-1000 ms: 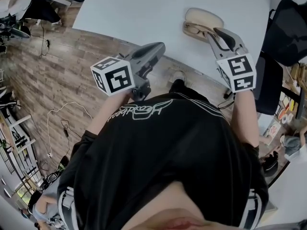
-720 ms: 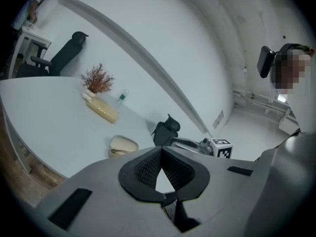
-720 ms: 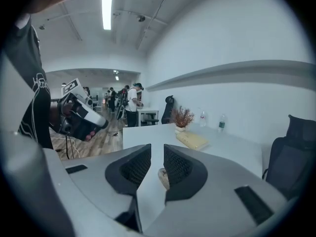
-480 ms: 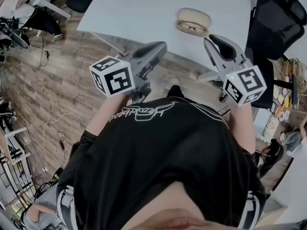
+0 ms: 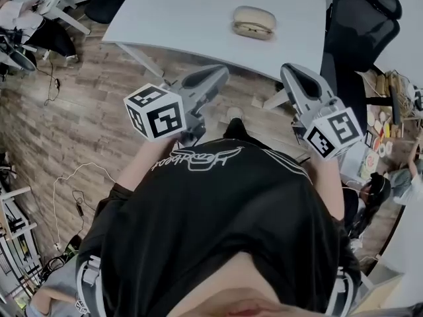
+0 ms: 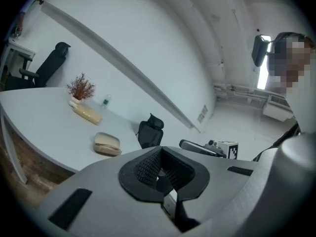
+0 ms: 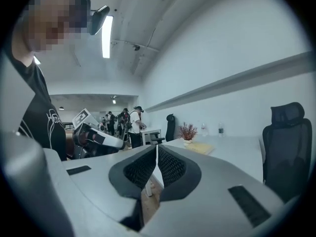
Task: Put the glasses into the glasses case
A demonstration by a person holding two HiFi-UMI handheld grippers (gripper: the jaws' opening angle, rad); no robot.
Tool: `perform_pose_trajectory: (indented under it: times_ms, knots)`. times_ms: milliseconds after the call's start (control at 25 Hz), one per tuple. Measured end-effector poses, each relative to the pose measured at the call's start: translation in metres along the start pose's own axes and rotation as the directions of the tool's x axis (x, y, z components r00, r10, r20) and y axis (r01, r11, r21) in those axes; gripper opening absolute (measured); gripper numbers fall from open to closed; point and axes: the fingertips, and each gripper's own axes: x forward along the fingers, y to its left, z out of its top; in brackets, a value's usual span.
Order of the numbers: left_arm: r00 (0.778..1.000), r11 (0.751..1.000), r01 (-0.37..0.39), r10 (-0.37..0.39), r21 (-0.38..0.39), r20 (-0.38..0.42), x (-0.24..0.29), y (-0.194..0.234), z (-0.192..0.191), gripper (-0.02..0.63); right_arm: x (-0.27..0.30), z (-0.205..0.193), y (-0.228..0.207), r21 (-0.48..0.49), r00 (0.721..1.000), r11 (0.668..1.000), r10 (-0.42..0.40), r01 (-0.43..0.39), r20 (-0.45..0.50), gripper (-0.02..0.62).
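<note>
My left gripper [image 5: 218,73] and right gripper [image 5: 292,69] both have their jaws pressed together on nothing, short of the white table [image 5: 178,12]. The glasses case [image 5: 253,17] lies open there, well ahead between them, with the glasses [image 5: 251,28] inside. The white lettering [image 5: 195,156] on my shirt [image 5: 218,236] is unreadable.

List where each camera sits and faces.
Head view: on the person's head, steeply down past a black T-shirt to left tool and right tool.
Left gripper view: on the left tool, along shut jaws toward the white table.
Right gripper view: on the right tool, along shut jaws; left tool shows.
First two share: the beige oval glasses case.
</note>
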Motion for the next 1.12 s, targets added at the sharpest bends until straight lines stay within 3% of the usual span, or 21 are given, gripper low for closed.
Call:
perform_pose_trajectory:
  times_ms: [320, 680, 1120]
  knots:
    - [1.0, 1.0, 0.019, -0.018, 0.021, -0.023, -0.02, -0.025, -0.022, 0.006, -0.017, -0.019, 0.046, 0.088, 0.999, 0.995, 0.049, -0.048, -0.014, 0.009]
    - [0.998, 0.999, 0.034, -0.035, -0.032, -0.051, -0.028, -0.033, -0.048, 0.006, -0.027, -0.049, 0.075, 0.178, 0.994, 0.98, 0.098, -0.088, -0.052, 0.009]
    - [0.996, 0.997, 0.029, -0.035, -0.067, -0.086, -0.029, -0.03, -0.066, 0.005, -0.026, -0.065, 0.081, 0.22, 0.991, 0.972, 0.104, -0.084, -0.082, 0.008]
